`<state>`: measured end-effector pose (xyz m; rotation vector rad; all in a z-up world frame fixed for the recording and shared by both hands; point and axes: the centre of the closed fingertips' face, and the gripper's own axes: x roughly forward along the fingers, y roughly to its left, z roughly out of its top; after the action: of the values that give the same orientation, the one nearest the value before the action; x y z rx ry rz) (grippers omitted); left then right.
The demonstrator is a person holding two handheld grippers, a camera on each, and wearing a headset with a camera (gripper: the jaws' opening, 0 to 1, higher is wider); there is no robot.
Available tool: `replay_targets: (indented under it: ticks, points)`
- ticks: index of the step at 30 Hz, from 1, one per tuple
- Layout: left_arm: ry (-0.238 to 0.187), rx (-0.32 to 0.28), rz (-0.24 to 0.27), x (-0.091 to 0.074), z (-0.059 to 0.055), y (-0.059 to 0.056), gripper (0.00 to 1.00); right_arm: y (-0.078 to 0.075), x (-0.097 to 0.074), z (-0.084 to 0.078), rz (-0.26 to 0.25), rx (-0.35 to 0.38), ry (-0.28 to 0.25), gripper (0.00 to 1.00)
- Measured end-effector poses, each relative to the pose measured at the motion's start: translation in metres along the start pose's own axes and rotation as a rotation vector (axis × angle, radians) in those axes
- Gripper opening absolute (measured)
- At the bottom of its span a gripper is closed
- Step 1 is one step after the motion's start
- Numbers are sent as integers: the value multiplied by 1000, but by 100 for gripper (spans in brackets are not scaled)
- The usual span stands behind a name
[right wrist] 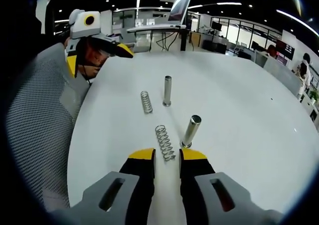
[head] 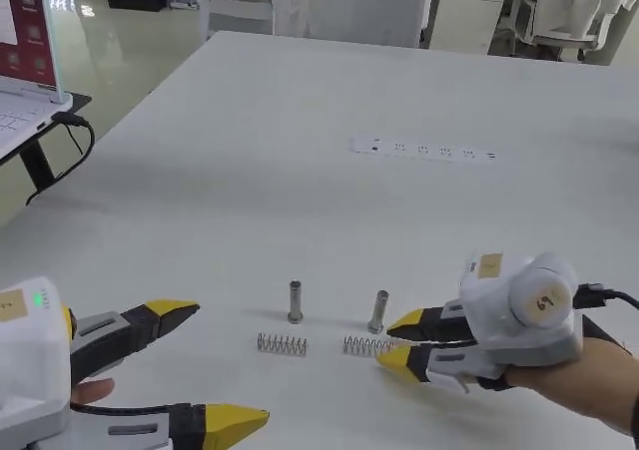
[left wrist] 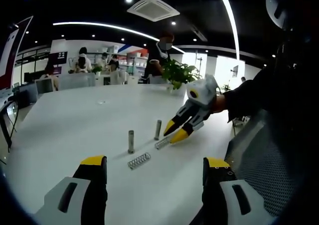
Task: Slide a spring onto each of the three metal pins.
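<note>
Right gripper view is showing the right gripper (right wrist: 167, 154), jaws slightly parted and empty, straddling the end of a spring (right wrist: 162, 137) beside a standing pin (right wrist: 191, 130) near the table's (right wrist: 239, 100) front edge, likely needing a gentle pinch next, while the left gripper (left wrist: 155, 161) is hovering wide open.

White bodies, yellow-tipped black tongs (head: 140, 325) on left gripper (head: 225, 365) and right gripper (head: 389, 342) (black cable (head: 604, 295) off the right)

Nothing here can be read. The screen of the open white laptop (head: 25, 31) shows red and white blocks, too blurred to read. The small yellow stickers (head: 544, 302) on the white housing of the right gripper (head: 392, 341) carry dark marks too small to decipher. So does the long white power strip (head: 424, 151).
</note>
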<state>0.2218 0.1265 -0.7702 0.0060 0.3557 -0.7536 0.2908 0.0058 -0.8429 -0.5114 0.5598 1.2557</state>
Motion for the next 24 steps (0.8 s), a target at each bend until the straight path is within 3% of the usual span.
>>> replay_targets:
  ticks: [24]
  points:
    - [-3,-3,0,0,0,0,75,3,8,-7,22,22,21,10]
